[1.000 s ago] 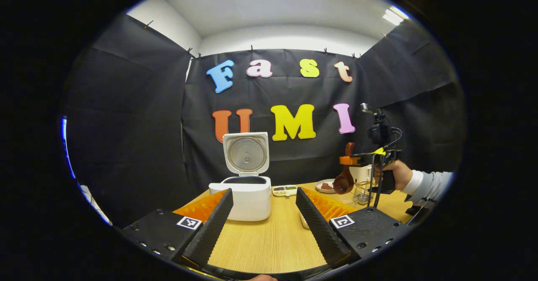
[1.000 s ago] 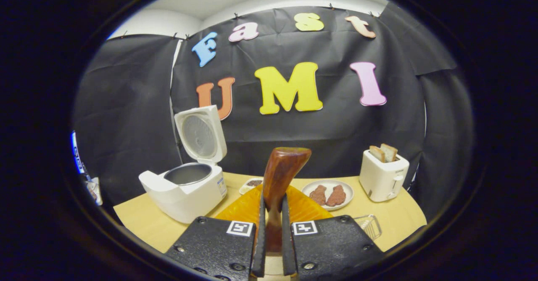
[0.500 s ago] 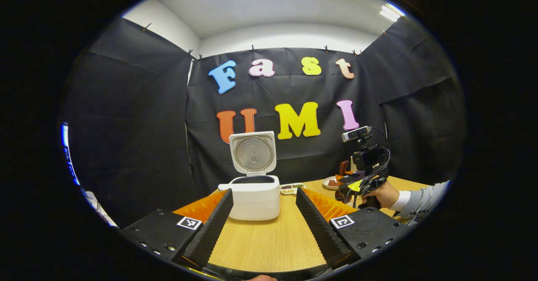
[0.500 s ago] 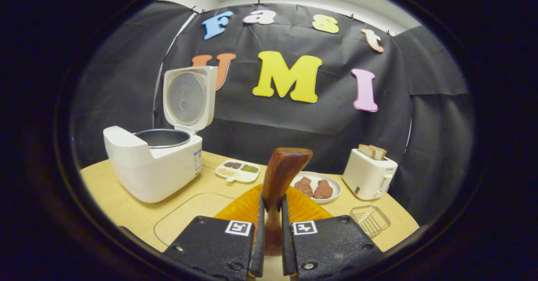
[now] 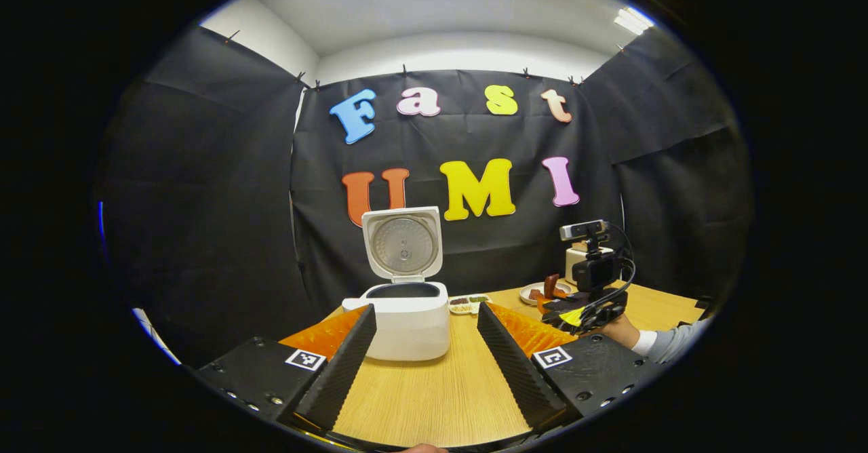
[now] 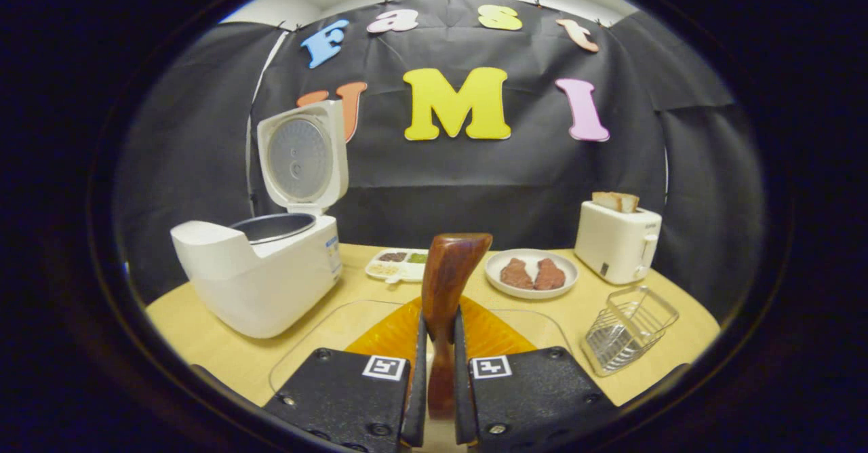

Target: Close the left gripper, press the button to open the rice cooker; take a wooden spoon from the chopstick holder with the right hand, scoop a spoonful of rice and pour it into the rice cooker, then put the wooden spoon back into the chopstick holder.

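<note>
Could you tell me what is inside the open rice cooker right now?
The rice cooker stands with its lid up, and the right gripper view shows the metal inner pot. Its near rim hides the bottom, so rice inside cannot be confirmed.

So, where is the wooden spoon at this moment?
In the right gripper view the wooden spoon stands upright, clamped between the right gripper fingers, above the table, with the open rice cooker to its left and the wire chopstick holder to its right.

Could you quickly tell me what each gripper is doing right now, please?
Left gripper: open, holding nothing, above the table.
Right gripper: shut on the wooden spoon.
</note>
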Motion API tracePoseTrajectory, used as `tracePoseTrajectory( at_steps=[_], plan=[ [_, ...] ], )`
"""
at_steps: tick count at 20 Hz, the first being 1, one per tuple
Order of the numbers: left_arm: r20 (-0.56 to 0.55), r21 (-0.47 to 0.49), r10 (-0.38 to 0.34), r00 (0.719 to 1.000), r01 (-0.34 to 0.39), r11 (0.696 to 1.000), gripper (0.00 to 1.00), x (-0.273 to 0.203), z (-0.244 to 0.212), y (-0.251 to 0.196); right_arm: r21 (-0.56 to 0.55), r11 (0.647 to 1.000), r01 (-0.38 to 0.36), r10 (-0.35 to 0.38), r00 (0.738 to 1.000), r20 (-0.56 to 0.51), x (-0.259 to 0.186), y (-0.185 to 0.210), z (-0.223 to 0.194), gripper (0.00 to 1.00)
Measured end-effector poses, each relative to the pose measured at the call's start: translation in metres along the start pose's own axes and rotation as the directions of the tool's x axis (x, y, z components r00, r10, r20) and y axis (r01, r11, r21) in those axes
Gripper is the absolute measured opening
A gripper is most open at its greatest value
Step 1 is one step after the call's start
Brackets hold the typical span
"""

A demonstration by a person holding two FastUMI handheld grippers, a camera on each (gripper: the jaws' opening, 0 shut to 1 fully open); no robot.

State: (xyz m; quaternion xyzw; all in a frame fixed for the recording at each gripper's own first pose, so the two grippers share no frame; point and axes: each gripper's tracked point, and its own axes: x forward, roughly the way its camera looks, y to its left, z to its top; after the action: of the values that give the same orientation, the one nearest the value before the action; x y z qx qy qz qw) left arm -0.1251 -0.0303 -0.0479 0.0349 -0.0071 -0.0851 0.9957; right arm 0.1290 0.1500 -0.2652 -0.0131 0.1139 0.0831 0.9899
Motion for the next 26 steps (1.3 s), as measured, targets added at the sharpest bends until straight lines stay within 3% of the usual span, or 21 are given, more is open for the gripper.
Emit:
tracePoseTrajectory(
  at_steps=[3, 7, 10, 16, 19, 23, 26],
  plan=[
    [-0.022, -0.028, 0.014, 1.0, -0.015, 0.999, 0.95, 0.008, -0.007, 0.009, 0.118, 0.989, -0.09, 0.096, 0.994, -0.047, -0.006, 0.022, -0.003, 0.22],
    [-0.049, -0.036, 0.016, 0.999, -0.018, 0.999, 0.95, 0.014, -0.015, 0.013, 0.324, 0.926, -0.196, 0.239, 0.966, -0.097, -0.008, 0.036, -0.006, 0.23],
    [-0.055, -0.026, 0.011, 0.998, -0.013, 1.0, 0.96, 0.014, -0.017, 0.011, 0.439, 0.871, -0.219, 0.3, 0.946, -0.124, -0.001, 0.032, -0.008, 0.23],
    [-0.054, -0.039, 0.002, 0.999, -0.004, 0.999, 0.95, 0.018, -0.016, 0.01, 0.564, 0.805, -0.184, 0.308, 0.942, -0.133, 0.004, 0.004, -0.016, 0.14],
    [-0.064, -0.052, 0.008, 0.998, -0.012, 0.999, 0.95, 0.027, -0.014, 0.015, 0.68, 0.71, -0.18, 0.351, 0.928, -0.121, 0.008, -0.006, -0.018, 0.13],
    [-0.071, -0.086, -0.008, 0.997, 0.002, 0.996, 0.95, 0.044, -0.011, 0.016, 0.827, 0.521, -0.212, 0.407, 0.913, -0.022, 0.007, -0.017, 0.001, 0.13],
    [-0.092, -0.082, 0.005, 0.996, -0.012, 0.997, 0.96, 0.059, -0.01, 0.024, 0.871, 0.444, -0.212, 0.387, 0.922, 0.028, 0.008, -0.031, 0.01, 0.13]
  ],
)
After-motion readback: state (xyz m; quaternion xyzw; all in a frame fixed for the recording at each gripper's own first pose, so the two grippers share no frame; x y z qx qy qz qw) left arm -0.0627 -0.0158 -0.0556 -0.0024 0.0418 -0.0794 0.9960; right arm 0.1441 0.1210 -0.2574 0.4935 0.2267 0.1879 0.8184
